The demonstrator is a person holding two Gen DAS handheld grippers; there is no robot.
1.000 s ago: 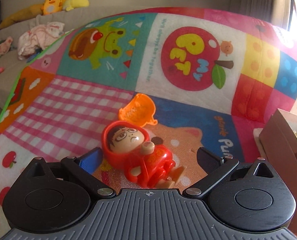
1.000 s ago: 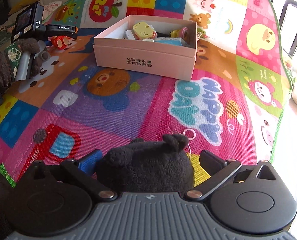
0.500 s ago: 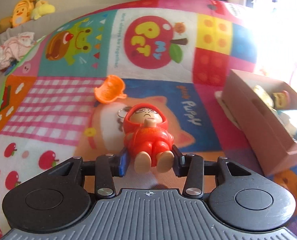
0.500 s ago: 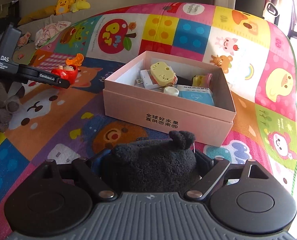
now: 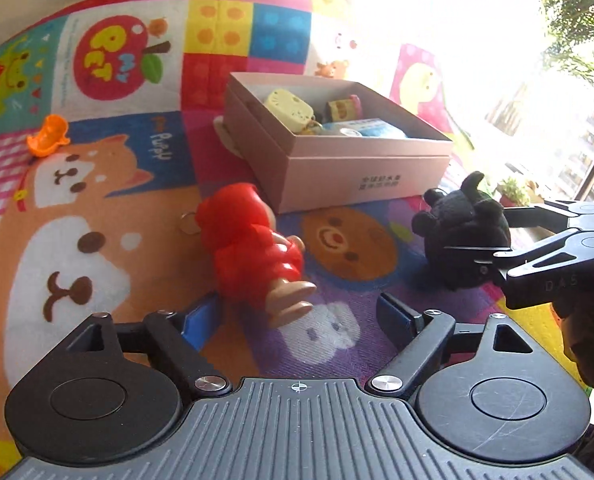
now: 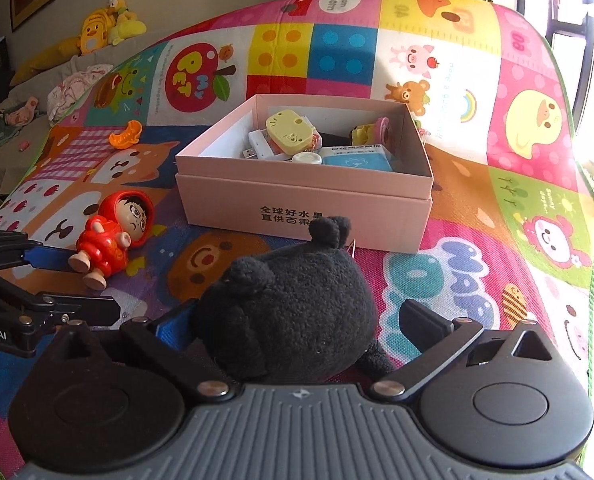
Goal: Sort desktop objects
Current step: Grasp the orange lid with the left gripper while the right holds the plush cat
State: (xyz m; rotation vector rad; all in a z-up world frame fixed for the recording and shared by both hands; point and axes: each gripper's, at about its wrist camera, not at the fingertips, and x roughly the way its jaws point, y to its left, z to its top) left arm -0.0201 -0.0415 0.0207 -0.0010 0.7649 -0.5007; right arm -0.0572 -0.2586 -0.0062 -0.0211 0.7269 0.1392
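Left wrist view shows the left gripper (image 5: pixel 297 312) with its jaws opening and nothing pinched: the red hooded plastic doll figure (image 5: pixel 253 256) lies on the colourful cartoon play mat (image 5: pixel 97 220) just ahead of the fingers, its feet reaching in between them but clear of both pads. Half a second ago that doll was clamped and carried; it now lies on its side, loose, at about 7 o'clock of the open pink cardboard box (image 5: pixel 337 160) and outside it. So the doll has been brought near the box but, in my judgement, is not yet sorted; it looks dropped short and would need picking up again.

Right wrist view tells the same of the right gripper (image 6: pixel 297 324): its jaws are opening, standing wide on either side of the black fluffy plush toy (image 6: pixel 293 308), which sits on the mat at 6 o'clock of the box (image 6: pixel 305 200), close to its front wall; whether the left pad touches the fur I cannot tell. A moment ago the fingers pressed in on it.

Inside the box lie a yellow cat-faced case (image 6: pixel 291 130), a blue packet (image 6: pixel 355 158) and other small bits. An orange plastic piece (image 6: pixel 127 134) waits on the mat at 9 o'clock, well apart
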